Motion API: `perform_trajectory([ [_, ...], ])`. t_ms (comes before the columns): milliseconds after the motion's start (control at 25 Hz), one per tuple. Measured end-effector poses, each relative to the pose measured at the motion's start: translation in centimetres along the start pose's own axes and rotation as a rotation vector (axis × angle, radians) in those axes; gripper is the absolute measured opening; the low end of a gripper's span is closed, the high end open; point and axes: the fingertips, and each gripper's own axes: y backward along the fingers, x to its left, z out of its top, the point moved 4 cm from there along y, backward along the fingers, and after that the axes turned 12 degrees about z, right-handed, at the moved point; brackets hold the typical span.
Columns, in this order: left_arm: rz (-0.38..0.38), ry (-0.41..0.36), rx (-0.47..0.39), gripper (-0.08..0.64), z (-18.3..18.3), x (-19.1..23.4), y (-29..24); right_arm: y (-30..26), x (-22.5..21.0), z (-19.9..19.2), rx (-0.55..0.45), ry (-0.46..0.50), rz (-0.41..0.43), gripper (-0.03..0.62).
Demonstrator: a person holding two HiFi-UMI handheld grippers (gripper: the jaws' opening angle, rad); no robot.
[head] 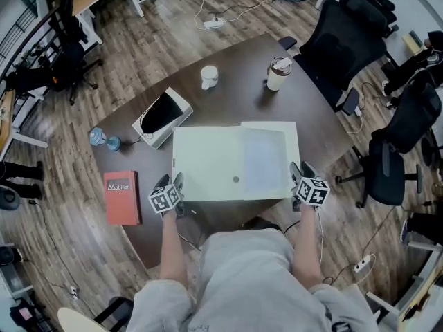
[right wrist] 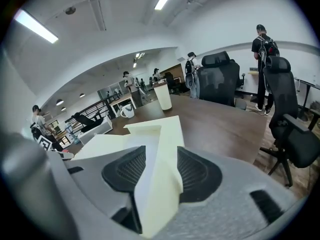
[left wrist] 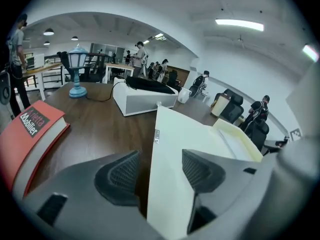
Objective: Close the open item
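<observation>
The cream box (head: pixel 208 164) sits mid-frame on the tabletop (head: pixel 235 95). The right claw (head: pixel 299 173) pinches its lower-right corner, while the left claw (head: pixel 176 182) gapes wide around the lower-left edge without pressing on it. With one side loose, the box could skew or slide during closing.

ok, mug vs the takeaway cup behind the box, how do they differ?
The mug is short, all white, with a handle; the takeaway cup is taller, with a darker lid and no handle. The mug stands left of the cup. Both are upright on the table, beyond the box.
</observation>
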Motion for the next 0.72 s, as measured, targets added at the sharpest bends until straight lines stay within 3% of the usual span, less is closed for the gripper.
perform_trajectory([
  [200, -0.075, 0.135, 0.019, 0.249, -1.1, 0.7, -0.9, 0.6, -1.0, -0.6, 0.011, -0.007, -0.021, 0.202],
  [320, -0.120, 0.173, 0.066, 0.249, -2.5, 0.8, -1.6, 0.7, -1.4, -1.4, 0.017, -0.011, -0.036, 0.202],
  [560, -0.110, 0.042, 0.088, 0.233, -3.3, -0.7, -1.8, 1.4, -2.5, -3.6, 0.042, -0.043, -0.052, 0.202],
  [720, -0.114, 0.048, 0.100, 0.207, -3.5, -1.0, -1.4, 1.4, -3.2, -4.7, 0.087, -0.027, -0.043, 0.202],
])
